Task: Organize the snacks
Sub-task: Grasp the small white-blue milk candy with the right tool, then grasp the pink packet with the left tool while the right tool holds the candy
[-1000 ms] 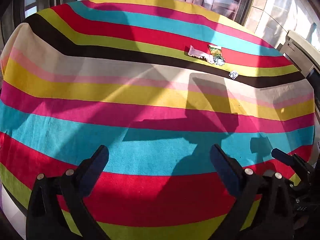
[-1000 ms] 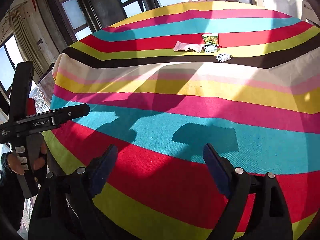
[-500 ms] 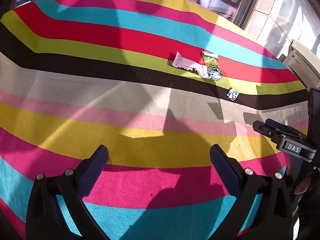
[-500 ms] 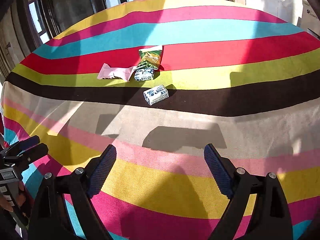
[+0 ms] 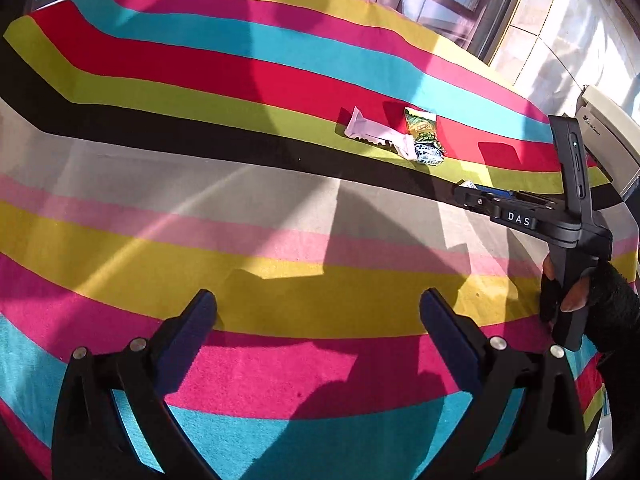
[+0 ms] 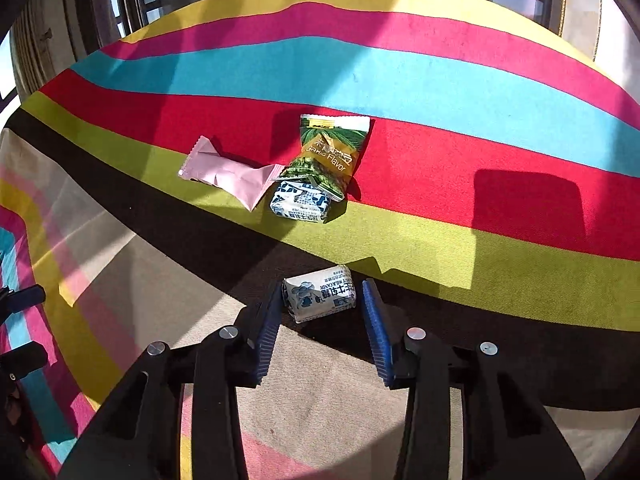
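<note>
Right wrist view: the right gripper (image 6: 321,286) is closed around a small blue-and-white milk candy (image 6: 320,294), one blue pad on each short end. The left pad sits flush against the wrapper. The right pad looks to be barely at the wrapper's edge, so I judge the hold real but shallow. The candy lies on the black stripe of the cloth-covered bench (image 6: 440,80), about midway between its near and far edges.

To do this step well, the squeeze should be firm enough that the soft wrapper does not slip, and the lift should go straight up before any sideways travel. Dragging would rumple the cloth.

Farther toward the far edge sits the rest of the group. A second milk candy (image 6: 301,202) is tucked under the lower edge of a green pea packet (image 6: 330,156), and a pink wrapper (image 6: 228,174) touches them on the left. The held candy probably belongs beside its twin, set down just beside it rather than on top — a nudge could scatter the light packets.

In the left wrist view, the left gripper (image 5: 317,296) hangs open over the yellow and pink stripes near the near edge, with nothing between its pads.
</note>
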`<state>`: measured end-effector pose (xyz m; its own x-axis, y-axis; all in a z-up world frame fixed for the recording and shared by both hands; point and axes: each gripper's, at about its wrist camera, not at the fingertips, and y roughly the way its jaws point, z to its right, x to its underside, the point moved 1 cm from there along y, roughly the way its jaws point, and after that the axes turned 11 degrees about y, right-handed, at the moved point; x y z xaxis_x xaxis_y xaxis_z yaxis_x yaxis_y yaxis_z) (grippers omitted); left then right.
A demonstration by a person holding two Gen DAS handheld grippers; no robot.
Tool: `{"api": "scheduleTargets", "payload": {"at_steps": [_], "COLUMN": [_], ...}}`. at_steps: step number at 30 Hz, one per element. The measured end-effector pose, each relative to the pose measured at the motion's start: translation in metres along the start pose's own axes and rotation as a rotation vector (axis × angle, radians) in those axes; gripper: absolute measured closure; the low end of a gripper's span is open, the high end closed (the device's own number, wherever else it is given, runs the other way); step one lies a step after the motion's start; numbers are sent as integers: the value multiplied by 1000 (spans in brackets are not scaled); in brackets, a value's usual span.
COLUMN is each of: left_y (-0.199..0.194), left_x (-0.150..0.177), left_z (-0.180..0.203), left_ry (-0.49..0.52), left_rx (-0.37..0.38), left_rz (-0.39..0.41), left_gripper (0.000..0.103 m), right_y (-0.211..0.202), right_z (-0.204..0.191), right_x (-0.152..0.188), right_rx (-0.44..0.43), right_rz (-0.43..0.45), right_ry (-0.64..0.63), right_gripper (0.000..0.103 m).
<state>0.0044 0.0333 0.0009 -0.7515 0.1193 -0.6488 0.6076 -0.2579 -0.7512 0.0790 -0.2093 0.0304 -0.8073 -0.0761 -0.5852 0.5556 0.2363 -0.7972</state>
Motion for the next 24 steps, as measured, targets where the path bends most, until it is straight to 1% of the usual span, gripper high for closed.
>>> {"api": "scheduleTargets", "payload": {"at_steps": [2,4,7,10,11,14,16,19,20,21,23,24], "left_y": [1,2,6,15,18,27,38,58,64,70,82,89], "left_x": [0,0,2,1,-3,-28,-53,-89,-98,-110,-132,-143], "left_z": [2,5,14,27,28,26,25,21,19,19,21,24], "left_ry": [11,31,93,180,179,94,27,-154,-217,-273,-337,-352], "left_rx": [-12,-31,-84,-159,-148,-85,-72,-48,-61,-92,-165,-193], "left_rz": [-8,-24,-71,-148,-154,-137,-124,-91,-75,-55,-23,-23], "left_gripper": [2,2,2,2,2,2,2,2,2,2,2,2], "right_y": [-11,-18,-19,-11,-11,-11,-11,-11,-11,-8,-10,-9], "right_z": [2,5,7,8,9,12,17,21,20,16,19,20], "right_x": [5,10,12,12,13,13,13,13,12,8,9,9], "right_rx": [-10,-20,-27,-6,-3,-14,-32,-48,-49,-52,-63,-66], "right_rz": [40,50,42,1,1,-1,-3,-4,-4,-6,-5,-6], "right_ry": [12,29,42,46,42,50,67,84,85,87,99,102], "right_gripper": [68,68,68,68,68,68,68,68,68,68,68,68]}}
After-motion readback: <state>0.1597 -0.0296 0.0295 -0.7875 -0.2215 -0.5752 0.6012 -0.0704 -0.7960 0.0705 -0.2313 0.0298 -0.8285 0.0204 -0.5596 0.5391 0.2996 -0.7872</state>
